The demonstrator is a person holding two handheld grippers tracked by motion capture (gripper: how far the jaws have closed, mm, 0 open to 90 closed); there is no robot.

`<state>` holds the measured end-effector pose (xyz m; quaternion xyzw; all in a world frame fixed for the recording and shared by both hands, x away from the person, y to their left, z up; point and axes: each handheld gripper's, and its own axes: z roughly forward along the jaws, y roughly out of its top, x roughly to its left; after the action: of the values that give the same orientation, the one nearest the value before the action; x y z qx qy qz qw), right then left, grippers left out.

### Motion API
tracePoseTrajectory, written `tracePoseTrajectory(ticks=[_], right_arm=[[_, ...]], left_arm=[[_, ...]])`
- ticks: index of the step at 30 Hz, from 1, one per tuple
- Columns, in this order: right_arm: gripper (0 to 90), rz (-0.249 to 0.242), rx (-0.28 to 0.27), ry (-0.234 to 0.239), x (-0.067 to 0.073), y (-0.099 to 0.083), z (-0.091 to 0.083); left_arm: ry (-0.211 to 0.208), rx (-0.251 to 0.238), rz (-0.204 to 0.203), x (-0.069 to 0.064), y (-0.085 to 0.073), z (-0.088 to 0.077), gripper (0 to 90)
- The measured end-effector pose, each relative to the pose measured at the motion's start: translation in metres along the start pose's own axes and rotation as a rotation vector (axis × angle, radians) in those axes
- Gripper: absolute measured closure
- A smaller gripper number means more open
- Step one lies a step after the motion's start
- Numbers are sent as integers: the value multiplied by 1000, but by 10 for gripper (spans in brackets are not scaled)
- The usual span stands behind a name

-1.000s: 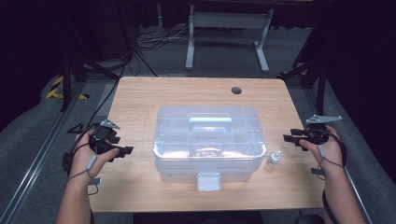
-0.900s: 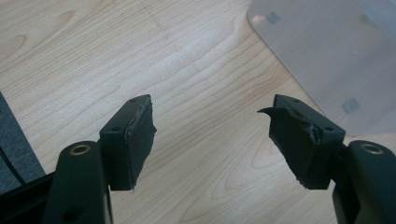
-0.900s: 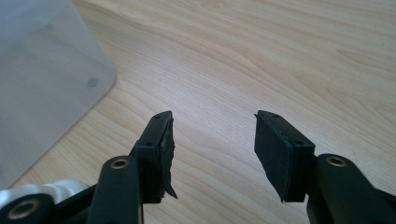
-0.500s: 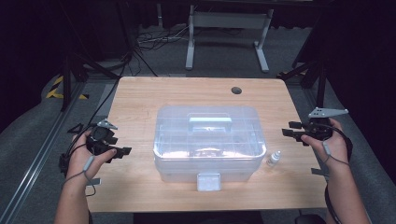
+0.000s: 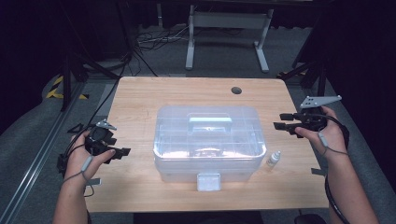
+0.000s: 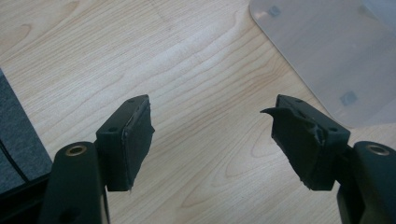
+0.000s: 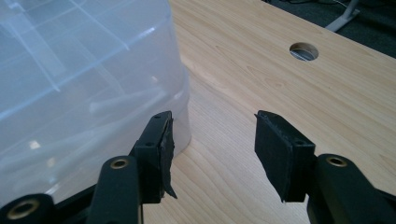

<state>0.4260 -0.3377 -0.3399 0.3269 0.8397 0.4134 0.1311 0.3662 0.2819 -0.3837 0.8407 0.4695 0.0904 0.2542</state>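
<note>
Right gripper (image 5: 285,121) raised since a second ago: was low beside box (image 5: 208,140), now above table (image 5: 140,98), right of box, level with lid. Jaws apart, nothing between them; pads aim toward box's right wall. Probable approach to lid or handle (image 5: 209,123).

Left gripper (image 5: 122,152) unmoved, left of box, jaws wide, empty, resting near table.

Box: clear plastic, lid closed, latch (image 5: 208,181) at front, dividers faintly visible inside; sits mid-table. Bottle (image 5: 273,159) stands just right of box's front corner.
</note>
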Motion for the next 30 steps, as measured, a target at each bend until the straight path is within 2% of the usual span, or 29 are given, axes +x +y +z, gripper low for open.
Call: tracePoseTrajectory(ticks=[17,30], right_arm=[[475,-67,22,56,23,38,0],[472,-132,55,132,55,68,6]], left_arm=[[-4,-1,2,0,-1,-3,291],[-10,3,8,0,-1,-4,287]])
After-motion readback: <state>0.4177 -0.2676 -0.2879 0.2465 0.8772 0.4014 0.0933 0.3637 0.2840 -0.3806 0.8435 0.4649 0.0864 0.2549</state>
